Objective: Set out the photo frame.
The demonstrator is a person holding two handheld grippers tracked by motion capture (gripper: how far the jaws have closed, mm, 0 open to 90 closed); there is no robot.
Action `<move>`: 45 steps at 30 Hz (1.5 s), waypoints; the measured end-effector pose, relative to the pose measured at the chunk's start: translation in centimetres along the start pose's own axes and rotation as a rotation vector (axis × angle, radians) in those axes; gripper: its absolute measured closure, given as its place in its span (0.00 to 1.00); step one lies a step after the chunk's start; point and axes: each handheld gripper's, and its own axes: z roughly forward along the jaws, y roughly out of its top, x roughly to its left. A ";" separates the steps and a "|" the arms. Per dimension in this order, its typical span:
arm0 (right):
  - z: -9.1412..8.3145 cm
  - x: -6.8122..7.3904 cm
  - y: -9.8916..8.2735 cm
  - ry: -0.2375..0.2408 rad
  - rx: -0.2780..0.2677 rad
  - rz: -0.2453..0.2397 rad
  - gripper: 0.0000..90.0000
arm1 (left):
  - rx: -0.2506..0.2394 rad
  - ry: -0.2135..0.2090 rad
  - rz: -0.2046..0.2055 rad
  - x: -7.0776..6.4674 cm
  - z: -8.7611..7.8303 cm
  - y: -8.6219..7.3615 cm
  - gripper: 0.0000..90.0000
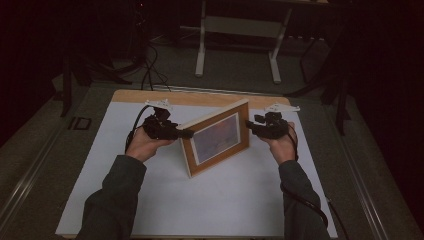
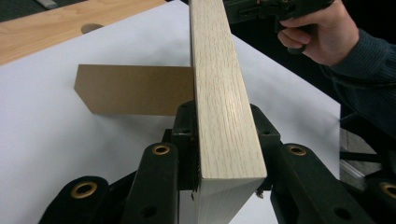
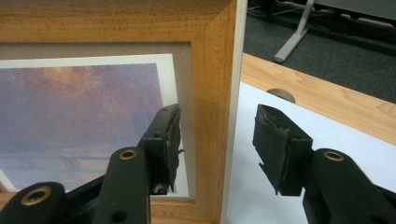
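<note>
A wooden picture frame (image 1: 220,140) holding a purple sunset print (image 3: 84,107) stands upright on the white sheet, propped by its brown back stand (image 2: 135,89). My left gripper (image 1: 186,134) is shut on the frame's left edge; in the left gripper view the pale side of the frame (image 2: 224,107) runs up between the two jaws, which press on both faces. My right gripper (image 1: 248,125) is open at the frame's right edge (image 3: 212,70). One jaw is in front of the glass, the other stands apart behind the frame with a gap.
The white sheet (image 1: 215,200) covers most of a wooden table (image 1: 150,96), which has a round hole (image 3: 280,94) near its far edge. Beyond the table are dark floor, cables (image 1: 148,65) and a white desk stand (image 1: 200,55).
</note>
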 end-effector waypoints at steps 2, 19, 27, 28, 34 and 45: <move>0.0 -0.1 0.0 -0.001 0.002 0.007 0.56 | 0.001 0.016 0.001 -0.2 0.0 0.0 0.80; 1.3 -0.4 0.4 0.019 0.024 -0.004 0.50 | -0.044 0.262 0.014 -3.2 -0.1 -1.4 0.68; 1.7 -0.8 1.2 0.046 -0.004 0.013 0.43 | -0.049 0.314 0.010 -3.6 0.1 -2.8 0.68; 1.7 -0.7 1.4 0.049 -0.004 0.009 0.43 | -0.049 0.321 0.010 -3.6 0.1 -2.8 0.68; 1.8 -0.6 2.3 0.065 -0.005 -0.022 0.40 | -0.034 0.325 0.038 -3.6 -0.1 -2.8 0.75; 2.3 -0.2 2.8 0.104 0.014 -0.057 0.40 | 0.014 0.307 0.081 -2.4 -1.0 -2.3 0.74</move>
